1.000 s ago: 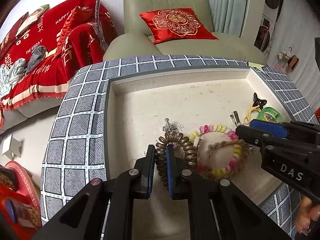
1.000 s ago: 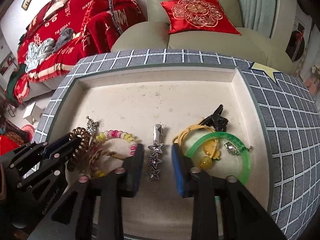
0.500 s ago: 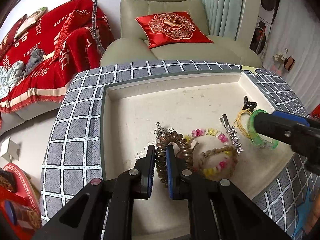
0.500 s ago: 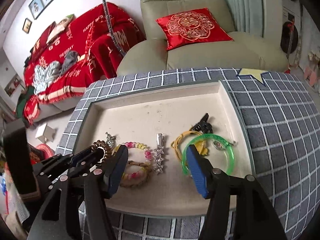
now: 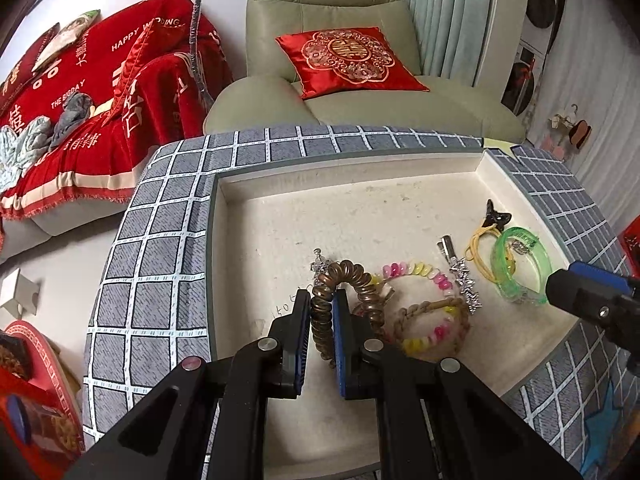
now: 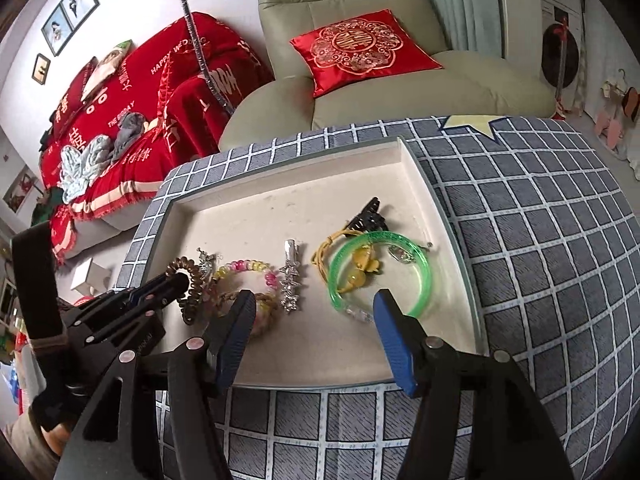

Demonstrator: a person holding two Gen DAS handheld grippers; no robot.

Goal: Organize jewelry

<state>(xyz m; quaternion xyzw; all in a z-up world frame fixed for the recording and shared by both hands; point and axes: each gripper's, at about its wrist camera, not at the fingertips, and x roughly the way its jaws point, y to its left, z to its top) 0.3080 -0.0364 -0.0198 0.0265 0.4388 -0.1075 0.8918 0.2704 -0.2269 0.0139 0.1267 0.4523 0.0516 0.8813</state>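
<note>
My left hand-held gripper point(image 5: 322, 322) is clamped on one side of the brown spiral hair tie point(image 5: 340, 292), its blue pads pressing the coil from both sides at lower centre of the left wrist view. The rest of the coil arches up past the fingertips, beside a small silver charm point(image 5: 320, 266) that lies at its upper left. All of this sits in a cream tray point(image 5: 360, 208) recessed into the table with its grey grid-patterned cover point(image 5: 160, 264).

Just right of the hair tie, a pink-and-yellow beaded bracelet point(image 5: 414, 274) overlaps a braided tan bracelet point(image 5: 430, 330). Further right lies a silver star hair clip point(image 5: 460, 276), then a yellow cord point(image 5: 478, 248) touching a black claw clip point(image 5: 496, 216), and a translucent green bangle point(image 5: 520, 270) over the cord.

My right hand-held gripper point(image 6: 314, 332) has its blue-padded fingers wide apart, holding nothing, low in the right wrist view over the tray's near edge. The star clip and the near rim of the bangle appear in the gap between its fingers. In the left wrist view it enters from the right edge, just beside the bangle.

Behind the table stand a pale green armchair point(image 5: 360, 40) with a red embroidered cushion point(image 5: 348, 60), and a sofa under a red throw point(image 5: 80, 100) at upper left.
</note>
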